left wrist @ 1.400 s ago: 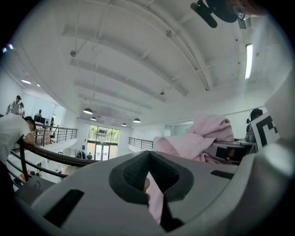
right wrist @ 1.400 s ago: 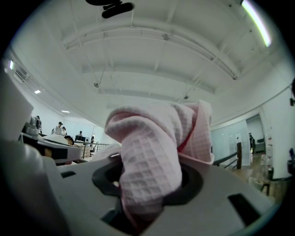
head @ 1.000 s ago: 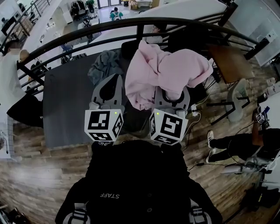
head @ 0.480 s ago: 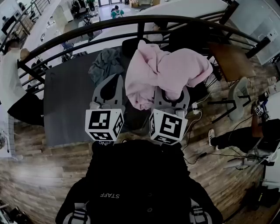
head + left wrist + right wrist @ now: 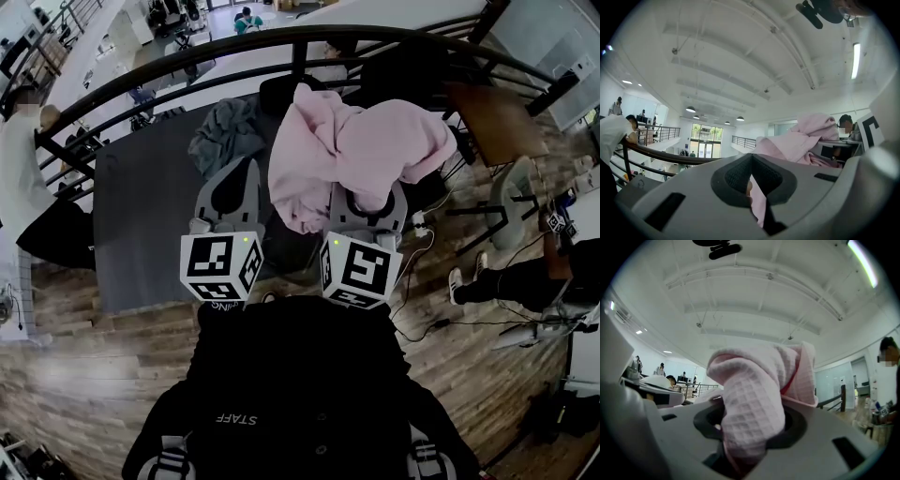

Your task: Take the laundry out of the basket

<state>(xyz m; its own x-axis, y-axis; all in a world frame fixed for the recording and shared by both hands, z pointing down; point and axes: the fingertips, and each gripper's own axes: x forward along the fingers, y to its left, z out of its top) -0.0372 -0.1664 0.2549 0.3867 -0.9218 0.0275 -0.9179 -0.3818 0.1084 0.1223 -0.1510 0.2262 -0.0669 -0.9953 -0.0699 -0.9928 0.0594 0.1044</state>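
Note:
A pink waffle-weave cloth (image 5: 356, 150) is bunched up and draped over my right gripper (image 5: 367, 202), whose jaws are shut on a thick fold of this pink cloth (image 5: 754, 404). My left gripper (image 5: 246, 173) stands upright just left of it, jaws together. A thin strip of the pink cloth (image 5: 758, 204) shows in the slit between them. A grey garment (image 5: 225, 136) lies crumpled on the dark grey table (image 5: 141, 206) behind the left gripper. A dark shape (image 5: 286, 258) under the pink cloth is mostly hidden; I cannot tell whether it is the basket.
A curved black railing (image 5: 187, 66) runs behind the table. A person in white (image 5: 19, 159) stands at the left. Another person's legs (image 5: 506, 286) and cables lie on the wood floor at right, near a white chair (image 5: 511, 202) and a brown table (image 5: 492, 131).
Both grippers and the pink cloth hold their places. Only the legs of the person at right have shifted a little.

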